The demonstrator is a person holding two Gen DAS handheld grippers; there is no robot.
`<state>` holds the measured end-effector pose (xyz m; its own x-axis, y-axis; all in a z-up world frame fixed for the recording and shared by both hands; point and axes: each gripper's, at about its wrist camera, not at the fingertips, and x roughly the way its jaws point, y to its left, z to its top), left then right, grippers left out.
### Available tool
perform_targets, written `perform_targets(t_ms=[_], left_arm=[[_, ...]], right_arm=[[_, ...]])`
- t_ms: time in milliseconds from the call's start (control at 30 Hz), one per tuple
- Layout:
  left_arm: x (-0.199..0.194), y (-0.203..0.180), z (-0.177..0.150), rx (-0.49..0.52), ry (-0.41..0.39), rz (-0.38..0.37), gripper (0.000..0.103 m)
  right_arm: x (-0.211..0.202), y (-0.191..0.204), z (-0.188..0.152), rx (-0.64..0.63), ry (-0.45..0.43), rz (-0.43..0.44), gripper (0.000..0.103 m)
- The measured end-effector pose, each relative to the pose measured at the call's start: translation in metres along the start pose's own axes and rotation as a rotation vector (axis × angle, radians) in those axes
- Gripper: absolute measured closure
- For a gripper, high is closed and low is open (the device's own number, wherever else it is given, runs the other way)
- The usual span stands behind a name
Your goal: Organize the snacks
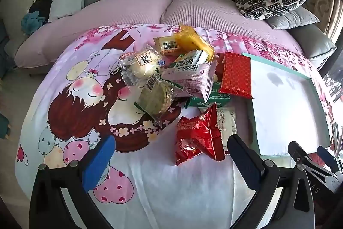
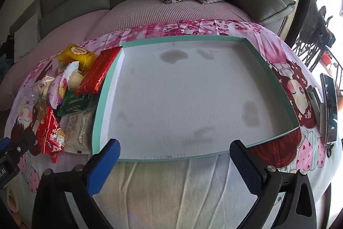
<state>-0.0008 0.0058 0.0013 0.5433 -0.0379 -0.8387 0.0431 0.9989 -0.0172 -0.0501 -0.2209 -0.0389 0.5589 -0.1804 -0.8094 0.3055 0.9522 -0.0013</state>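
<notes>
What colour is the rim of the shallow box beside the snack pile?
Teal-green rim around a white inside, clearest in the right wrist view.

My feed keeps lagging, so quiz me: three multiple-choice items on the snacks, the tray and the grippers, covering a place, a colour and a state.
1. Where is the snack pile relative to the tray?
A. inside it
B. on the cloth beside its left edge
C. on the sofa

2. What colour is the tray's rim?
A. teal
B. black
C. yellow

3. What state is the left gripper in?
A. shut on a red packet
B. shut on nothing
C. open, holding nothing

Answers:
1 B: the packets lie heaped on the printed cloth and the tray's floor is bare.
2 A: a teal border frames the white floor.
3 C: both blue pads stand wide apart, with the red packet lying loose ahead of them.
</notes>
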Motion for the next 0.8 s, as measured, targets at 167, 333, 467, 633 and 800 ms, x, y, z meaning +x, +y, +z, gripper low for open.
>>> perform_targets(t_ms=[167, 333, 467, 633, 800], left_arm=[[0.0013, -0.001, -0.0006, 0.003, 0.006, -0.003, 0.0], [0.0018, -0.0022, -0.0009, 0.008, 0.005, -0.012, 0.0], [0.0009, -0.0022, -0.0008, 0.002, 0.001, -0.034, 0.0], [0.0015, -0.0035, -0.0008, 0.007, 0.005, -0.027, 0.0], [0.0022, -0.0028, -0.0003, 0.004, 0.007, -0.026, 0.0]], right_arm=[[-0.0007, -0.0015, 0.0012, 0.008, -0.005, 0.001, 0.0], [-0.001, -0.0009, 0.0006, 0.011, -0.009, 0.001, 0.0], [-0.0009, -0.0008, 0.0007, 0.013, -0.007, 0.0, 0.0], [-0.0006, -0.0006, -0.0002, 0.015, -0.005, -0.002, 0.0], [0.0001, -0.0005, -0.0005, 0.013, 0.0, -0.003, 0.0]])
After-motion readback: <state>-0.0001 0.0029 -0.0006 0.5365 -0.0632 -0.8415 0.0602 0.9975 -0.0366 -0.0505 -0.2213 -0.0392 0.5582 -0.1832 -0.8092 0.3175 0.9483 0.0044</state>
